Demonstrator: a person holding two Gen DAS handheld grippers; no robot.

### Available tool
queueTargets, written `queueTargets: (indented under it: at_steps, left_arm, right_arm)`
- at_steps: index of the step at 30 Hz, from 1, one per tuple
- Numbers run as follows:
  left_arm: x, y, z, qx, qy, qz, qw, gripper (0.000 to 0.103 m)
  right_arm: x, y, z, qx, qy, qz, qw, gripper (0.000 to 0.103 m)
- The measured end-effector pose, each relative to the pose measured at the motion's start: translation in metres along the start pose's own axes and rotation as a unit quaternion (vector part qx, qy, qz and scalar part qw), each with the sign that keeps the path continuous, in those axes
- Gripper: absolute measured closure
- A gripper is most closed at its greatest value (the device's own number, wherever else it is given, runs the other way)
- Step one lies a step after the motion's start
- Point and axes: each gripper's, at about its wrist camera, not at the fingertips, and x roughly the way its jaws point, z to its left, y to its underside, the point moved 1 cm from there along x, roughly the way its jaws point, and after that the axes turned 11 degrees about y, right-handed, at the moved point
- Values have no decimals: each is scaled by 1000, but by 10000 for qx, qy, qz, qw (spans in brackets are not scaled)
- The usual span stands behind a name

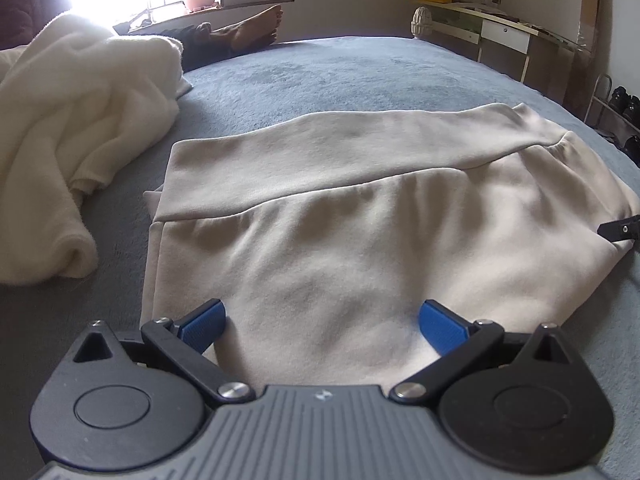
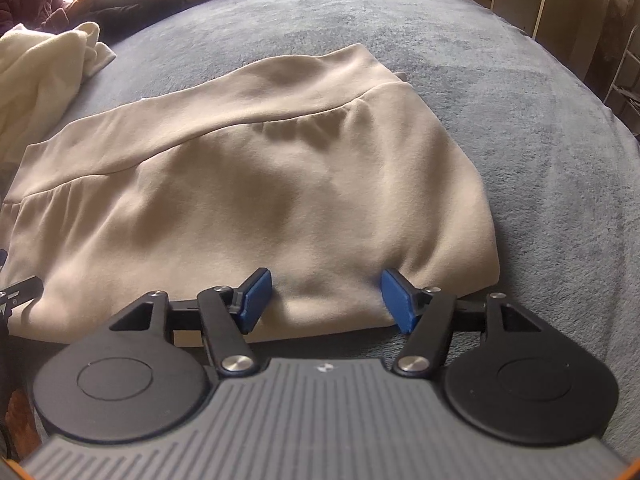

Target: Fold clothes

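Observation:
A beige folded garment [image 1: 360,220] with a wide waistband lies flat on the blue-grey bed cover [image 1: 360,76]. My left gripper [image 1: 322,320] stands open over the garment's near edge, blue pads far apart with cloth lying slack between them. The same garment [image 2: 260,180] fills the right wrist view. There my right gripper [image 2: 326,300] is open at the near folded edge, its pads apart on either side of a low bulge of cloth. A black tip of the right gripper [image 1: 620,230] shows at the garment's right side.
A fluffy white garment [image 1: 72,120] is heaped at the left of the bed. A person's bare feet [image 1: 256,28] rest on the far edge by the window. A desk [image 1: 500,28] and a shoe rack [image 1: 616,108] stand along the right wall.

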Motion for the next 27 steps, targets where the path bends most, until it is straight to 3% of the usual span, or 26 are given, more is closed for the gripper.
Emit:
queueTargets:
  at_steps: [22, 27]
  left_arm:
    - [4, -3, 3, -108, -11, 112, 9999, 0]
    - [4, -1, 2, -103, -38, 57, 9999, 0]
  right_arm:
    - [-5, -1, 5, -6, -4, -111, 9999, 30]
    - [-32, -13, 16, -181, -117, -1005, 9947, 29]
